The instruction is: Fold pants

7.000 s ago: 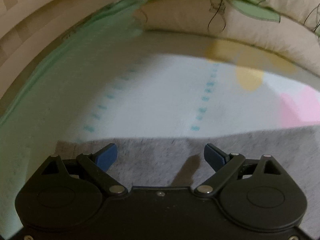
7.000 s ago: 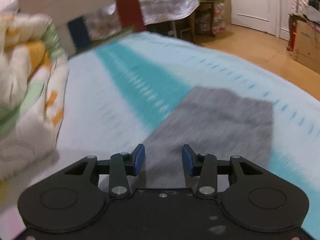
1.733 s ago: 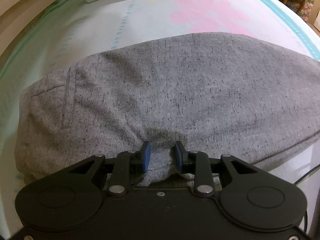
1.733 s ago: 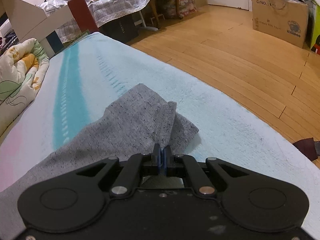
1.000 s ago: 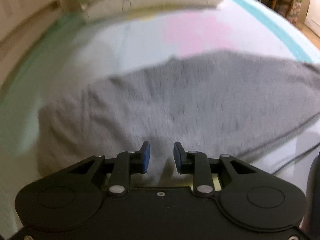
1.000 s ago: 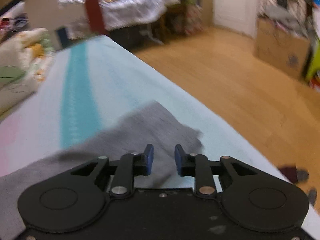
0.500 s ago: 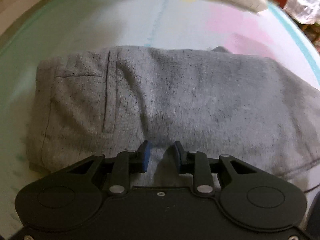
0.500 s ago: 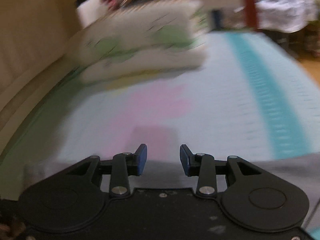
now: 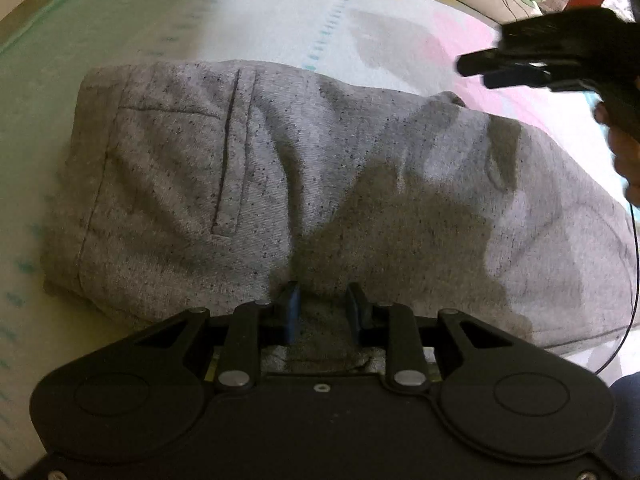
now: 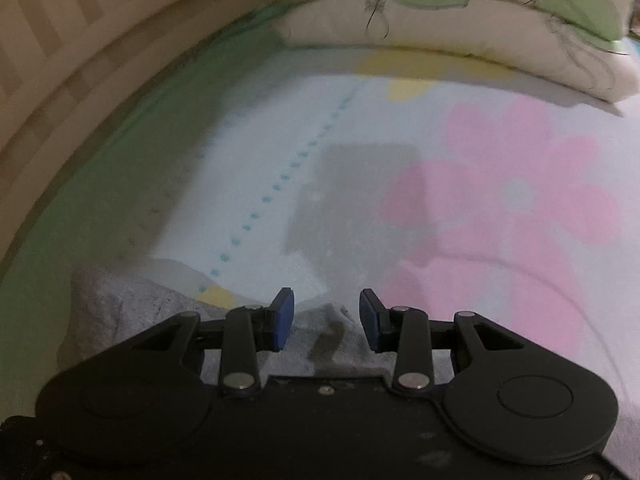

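Observation:
The grey speckled pants (image 9: 280,168) lie folded across the bed, waistband and back pocket to the left. My left gripper (image 9: 323,307) sits at their near edge, jaws partly open with grey fabric between the pads; no firm grip shows. My right gripper (image 10: 326,318) is open and empty, hovering over the far edge of the pants (image 10: 120,300). It also shows in the left wrist view (image 9: 516,74) at the upper right, above the pants.
The bed sheet (image 10: 500,184) is pale blue with pink flowers and a green border. A folded quilt (image 10: 460,20) lies at the far end. A wooden bed frame (image 10: 60,40) runs along the left. A thin black cable (image 9: 634,280) hangs at the right.
My right gripper let go of the pant leg end, opened and swung across to the far side of the pants. My left gripper stays at the near edge, slightly open.

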`<state>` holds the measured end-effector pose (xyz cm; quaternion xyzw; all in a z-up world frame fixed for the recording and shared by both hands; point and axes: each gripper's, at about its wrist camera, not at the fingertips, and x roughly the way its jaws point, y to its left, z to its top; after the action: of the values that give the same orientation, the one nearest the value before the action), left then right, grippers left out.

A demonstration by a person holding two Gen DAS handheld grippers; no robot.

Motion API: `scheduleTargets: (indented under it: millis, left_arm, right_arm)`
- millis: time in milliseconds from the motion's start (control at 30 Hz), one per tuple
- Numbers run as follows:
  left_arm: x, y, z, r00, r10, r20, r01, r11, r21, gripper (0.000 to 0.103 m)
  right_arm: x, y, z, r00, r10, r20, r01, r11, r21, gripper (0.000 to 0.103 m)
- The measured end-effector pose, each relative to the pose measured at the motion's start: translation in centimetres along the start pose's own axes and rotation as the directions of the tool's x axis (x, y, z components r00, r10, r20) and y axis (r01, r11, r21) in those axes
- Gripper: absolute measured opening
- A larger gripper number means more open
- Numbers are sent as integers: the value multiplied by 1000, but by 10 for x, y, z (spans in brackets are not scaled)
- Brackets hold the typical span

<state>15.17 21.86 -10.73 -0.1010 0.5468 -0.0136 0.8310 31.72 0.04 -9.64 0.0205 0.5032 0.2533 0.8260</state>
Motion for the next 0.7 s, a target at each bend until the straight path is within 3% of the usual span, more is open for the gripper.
scheduleTargets:
  millis: [267, 467, 600, 700]
  left_arm:
    - [2, -5, 0, 1000, 13, 16, -13, 1000, 27, 36]
    - [1, -3, -1, 1000, -4, 11, 4, 1000, 16, 36]
    - [0, -1, 0, 1000, -11, 12, 11, 1000, 11, 36]
    - [1, -2, -1, 1000, -13, 17, 13, 1000, 9, 36]
  right_arm:
    - [28, -3, -3, 996, 10, -87, -12, 1000, -28, 36]
    - [46, -2, 4, 994, -7, -110, 1, 998, -55, 18]
    - [53, -5, 2, 987, 24, -158, -34, 998, -59, 6]
    - [47, 1, -1, 987, 44, -152, -58, 994, -93, 3]
